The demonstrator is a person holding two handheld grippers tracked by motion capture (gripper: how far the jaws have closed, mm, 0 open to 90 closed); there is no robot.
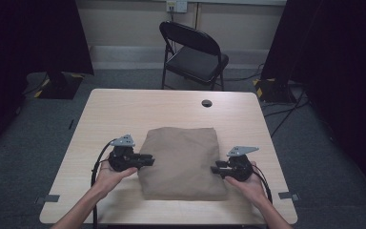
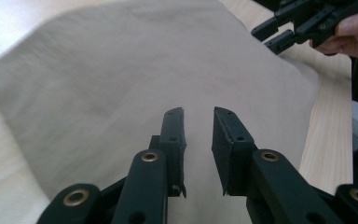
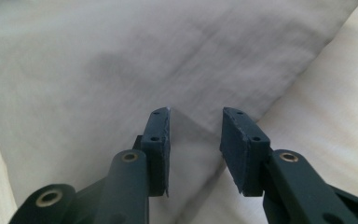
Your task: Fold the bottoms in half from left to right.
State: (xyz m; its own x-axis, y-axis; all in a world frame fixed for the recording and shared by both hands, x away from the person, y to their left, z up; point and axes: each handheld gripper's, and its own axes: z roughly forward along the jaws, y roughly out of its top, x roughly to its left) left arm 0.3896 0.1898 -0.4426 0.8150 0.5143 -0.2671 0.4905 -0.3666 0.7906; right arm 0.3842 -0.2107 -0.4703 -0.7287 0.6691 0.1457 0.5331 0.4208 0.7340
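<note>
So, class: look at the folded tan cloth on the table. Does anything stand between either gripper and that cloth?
Nothing visible does. The left gripper sits at the left edge of the folded tan cloth and the right gripper at its right edge, each with jaws apart and pointing straight at the fabric. The table around the cloth carries nothing else.

High view overlooks whole table [image 1: 105,107]; both gripper views sit close over same cloth [image 1: 181,160]

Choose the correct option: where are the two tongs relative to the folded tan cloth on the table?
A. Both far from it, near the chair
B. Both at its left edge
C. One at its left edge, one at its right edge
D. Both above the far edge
C: in the high view the left tongs meet the left edge of the folded tan cloth and the right tongs meet its right edge.
</note>
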